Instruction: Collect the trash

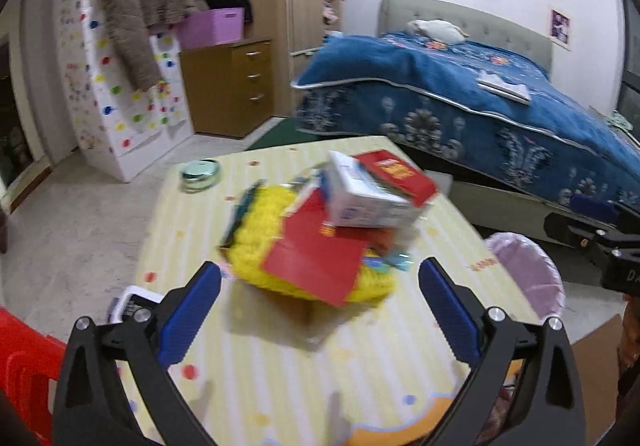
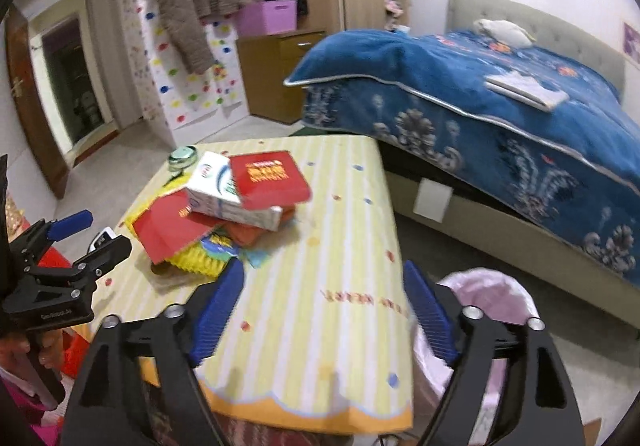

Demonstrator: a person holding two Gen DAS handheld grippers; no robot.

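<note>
A heap of trash lies on the striped yellow table [image 1: 280,366] [image 2: 320,246]: a white carton [image 1: 372,202] [image 2: 224,194], a red box [image 1: 396,174] [image 2: 268,178] on top of it, a flat red card [image 1: 316,262] [image 2: 168,226] and a yellow knitted piece [image 1: 260,234] [image 2: 196,258] underneath. My left gripper [image 1: 320,298] [image 2: 94,234] stands open just short of the heap, with nothing between its fingers. My right gripper [image 2: 324,298] [image 1: 576,216] is open and holds nothing, over the table's near right corner. A bin with a pink liner [image 1: 528,270] [image 2: 492,298] stands beside that corner.
A round green tin [image 1: 200,174] [image 2: 182,158] sits at the table's far left corner. A bed with a blue cover [image 1: 480,94] [image 2: 500,106] runs behind and to the right. A red stool [image 1: 24,366] is at the left, wooden drawers [image 1: 236,82] farther back.
</note>
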